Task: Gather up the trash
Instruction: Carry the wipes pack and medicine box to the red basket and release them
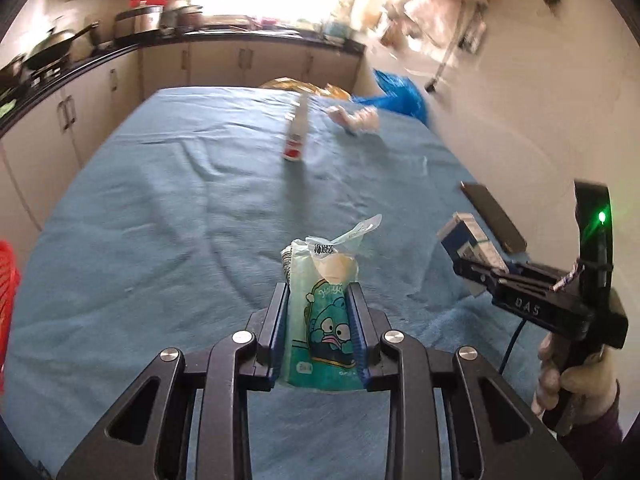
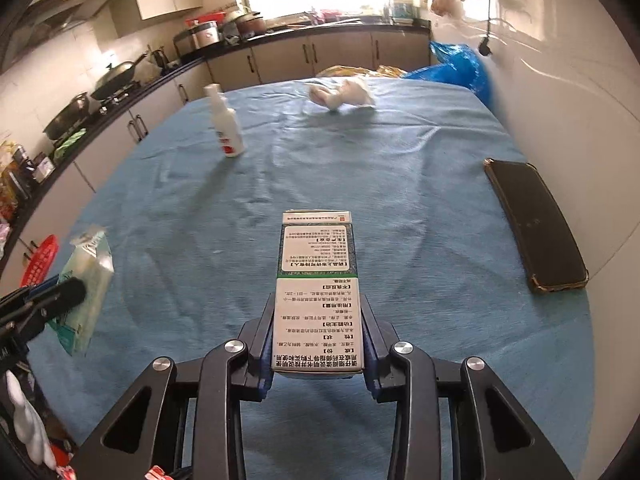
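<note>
Wrapper (image 1: pixel 326 316) and box (image 2: pixel 318 292) in tongs

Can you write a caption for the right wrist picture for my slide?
Right gripper clamps a printed medicine box above the blue tablecloth, with a white spray bottle standing beyond.

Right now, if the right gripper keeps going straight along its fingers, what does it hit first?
Probably the blue tablecloth: the right gripper, clamped on the green-and-white medicine box, points down at bare cloth. Depth is uncertain.

Teal wrapper (image 1: pixel 324 320) printed with a cartoon face; white-and-green carton (image 2: pixel 318 280) with black text; blue cloth on the table (image 2: pixel 360 160); white spray bottle (image 2: pixel 226 124), red label; black phone (image 2: pixel 534 224).
</note>
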Available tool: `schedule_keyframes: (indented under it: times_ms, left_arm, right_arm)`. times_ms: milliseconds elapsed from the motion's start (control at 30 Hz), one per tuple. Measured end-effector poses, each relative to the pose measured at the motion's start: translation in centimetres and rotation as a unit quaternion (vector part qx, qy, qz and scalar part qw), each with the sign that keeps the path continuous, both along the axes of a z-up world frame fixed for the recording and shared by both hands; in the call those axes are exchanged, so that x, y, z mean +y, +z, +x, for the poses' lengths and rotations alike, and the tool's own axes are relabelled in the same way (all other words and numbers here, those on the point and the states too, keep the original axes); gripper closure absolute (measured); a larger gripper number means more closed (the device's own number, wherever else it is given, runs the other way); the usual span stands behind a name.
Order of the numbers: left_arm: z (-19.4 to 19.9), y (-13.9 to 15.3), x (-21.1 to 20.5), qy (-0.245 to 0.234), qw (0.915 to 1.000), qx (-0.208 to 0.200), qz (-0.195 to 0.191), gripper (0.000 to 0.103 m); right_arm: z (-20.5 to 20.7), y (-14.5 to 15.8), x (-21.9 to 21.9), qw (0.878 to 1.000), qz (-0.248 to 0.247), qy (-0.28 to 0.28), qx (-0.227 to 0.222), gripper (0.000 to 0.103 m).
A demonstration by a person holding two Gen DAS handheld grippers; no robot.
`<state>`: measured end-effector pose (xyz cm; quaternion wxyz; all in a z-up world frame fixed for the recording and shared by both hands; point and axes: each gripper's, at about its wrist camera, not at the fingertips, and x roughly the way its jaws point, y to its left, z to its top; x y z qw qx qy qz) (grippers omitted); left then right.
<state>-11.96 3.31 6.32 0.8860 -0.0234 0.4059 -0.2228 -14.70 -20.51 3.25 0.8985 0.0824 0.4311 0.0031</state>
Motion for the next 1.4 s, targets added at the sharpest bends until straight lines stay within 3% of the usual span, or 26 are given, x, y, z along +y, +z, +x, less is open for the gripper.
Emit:
schedule_keyframes:
  times_ms: [200,500,933,1400]
  left_arm:
    - [-0.9,0.7,5.2,0.064,0.9979,-0.008,-0.008,0.076]
    - [-1.7,0.6,10.2,0.144,0.9894,-0.014,0.015,0.076]
    - [-2.9,1.9,13.6,0.182,0.9813,-0.05,0.036,0.076]
    - [-2.9,1.9,17.8,0.22,0.9735,-0.049,0.039,0.076]
  right_arm:
    - [-0.8,0.9,3.6,0.999,0.006,0.036,-0.01,0.065]
    - [-1.1,1.2,10.2,0.996,0.004,0.092,-0.008,0.065]
    - [-0.7,1.5,16.6,0.99,0.007,0.14,-0.001,0.065]
    - [0.8,1.4,21.0,0.985,-0.005,0.175,0.006,0.065]
